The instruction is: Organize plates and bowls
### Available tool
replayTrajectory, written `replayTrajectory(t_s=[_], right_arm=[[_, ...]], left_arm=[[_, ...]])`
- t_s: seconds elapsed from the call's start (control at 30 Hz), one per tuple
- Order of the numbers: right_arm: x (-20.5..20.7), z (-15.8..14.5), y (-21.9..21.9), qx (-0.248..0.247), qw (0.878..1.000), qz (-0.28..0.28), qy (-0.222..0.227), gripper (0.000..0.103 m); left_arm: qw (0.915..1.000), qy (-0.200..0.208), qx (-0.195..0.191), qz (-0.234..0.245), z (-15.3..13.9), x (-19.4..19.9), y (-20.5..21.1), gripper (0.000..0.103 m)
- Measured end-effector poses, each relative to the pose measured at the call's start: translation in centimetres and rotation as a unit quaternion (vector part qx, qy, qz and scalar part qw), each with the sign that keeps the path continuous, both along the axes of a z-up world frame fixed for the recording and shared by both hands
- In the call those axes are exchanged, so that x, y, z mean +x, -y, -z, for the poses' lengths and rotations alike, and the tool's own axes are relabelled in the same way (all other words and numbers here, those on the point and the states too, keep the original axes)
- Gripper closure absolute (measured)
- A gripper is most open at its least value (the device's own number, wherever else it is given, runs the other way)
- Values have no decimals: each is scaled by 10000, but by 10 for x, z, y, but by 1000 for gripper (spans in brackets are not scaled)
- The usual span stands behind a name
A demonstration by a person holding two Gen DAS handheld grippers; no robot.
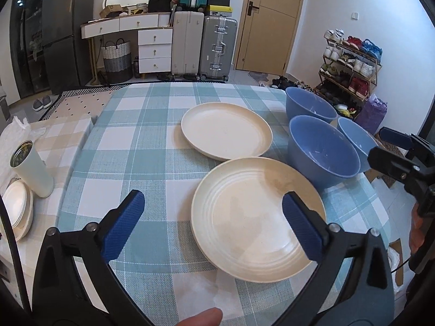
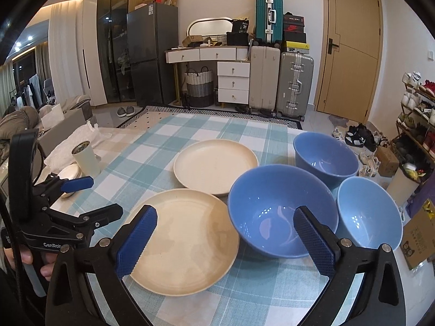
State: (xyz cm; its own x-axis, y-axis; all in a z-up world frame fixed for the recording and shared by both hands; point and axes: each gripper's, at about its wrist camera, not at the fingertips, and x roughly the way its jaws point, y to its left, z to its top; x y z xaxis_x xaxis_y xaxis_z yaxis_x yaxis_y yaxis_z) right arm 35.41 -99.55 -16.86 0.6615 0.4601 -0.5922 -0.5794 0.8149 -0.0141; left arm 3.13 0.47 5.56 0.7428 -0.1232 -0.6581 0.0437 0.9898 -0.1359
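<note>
Both grippers are hanging open and empty: left gripper (image 1: pixel 213 224) facing the near plate (image 1: pixel 258 217), right gripper (image 2: pixel 225 241) facing the near bowl (image 2: pixel 282 212).

Left gripper (image 1: pixel 213 226): black angular frame, silver pivot screws, blue cross-hatched pads (image 1: pixel 123 224).
Right gripper (image 2: pixel 224 240): same build — black arms, round silver screws, blue textured pads (image 2: pixel 314 241).
Marking: white "GenRob" lettering on the left gripper's black body.
Cable: thin, black — beside its handle.
</note>
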Motion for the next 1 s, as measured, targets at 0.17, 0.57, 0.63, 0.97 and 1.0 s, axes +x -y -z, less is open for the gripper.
replayTrajectory(t_s=[0.17, 0.57, 0.63, 0.97, 1.0], right_arm=[[7, -16, 0, 33, 10000, -89, 18, 1], [39, -34, -7, 70, 9997, -204, -82, 1], [45, -37, -7, 94, 9997, -209, -106, 1], [86, -45, -20, 11, 9992, -286, -271, 1], [90, -45, -21, 1, 9991, -300, -312, 1]], left_arm=[[9997, -6, -169, -184, -4, 9, -18, 2], [9983, -105, -275, -505, -15, 39, -43, 2], [9982, -116, -270, -527, -18, 46, -44, 2], [9979, -207, -224, -569, -22, 82, -39, 2], [9979, -228, -209, -574, -22, 85, -38, 2]])
